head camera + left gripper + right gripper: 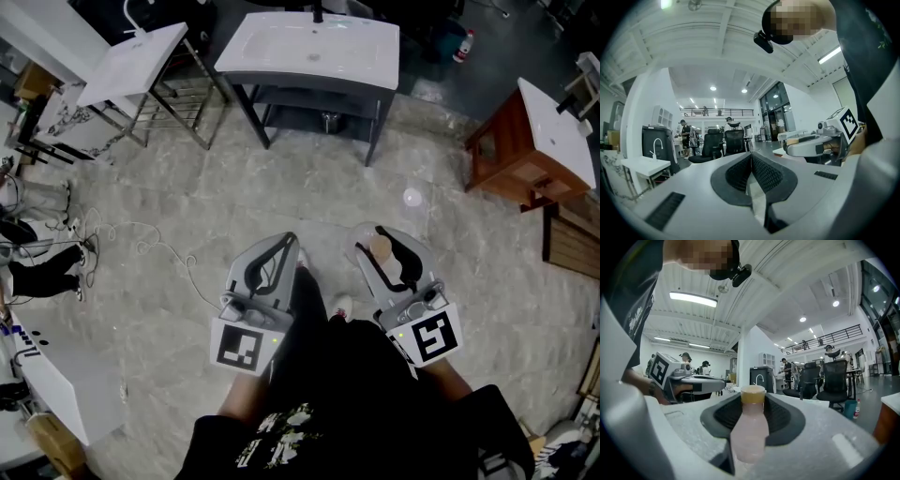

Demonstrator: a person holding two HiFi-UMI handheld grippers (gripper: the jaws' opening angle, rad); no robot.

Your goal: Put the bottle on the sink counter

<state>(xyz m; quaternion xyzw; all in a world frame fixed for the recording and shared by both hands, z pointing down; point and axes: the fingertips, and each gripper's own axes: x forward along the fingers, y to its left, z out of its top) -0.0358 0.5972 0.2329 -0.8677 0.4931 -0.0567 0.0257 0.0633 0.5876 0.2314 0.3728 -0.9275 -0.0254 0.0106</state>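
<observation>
A small pale pink bottle point(750, 430) with a tan cap stands between the pads of my right gripper point(753, 414), which is shut on it. In the head view only the bottle's cap point(380, 247) shows, near the tips of the right gripper point(377, 238). My left gripper point(284, 246) is held beside it at waist height, shut with nothing in it; its black pads point(740, 172) meet. The sink counter point(375, 70), a white basin on a grey stand, is across the floor ahead of me, well apart from both grippers.
A second white basin on a metal frame point(136, 58) stands at the far left. A wooden cabinet with a white top point(506, 150) is at the right. Cables point(141, 248) trail over the marble floor on the left. People and office chairs point(825, 376) are farther back.
</observation>
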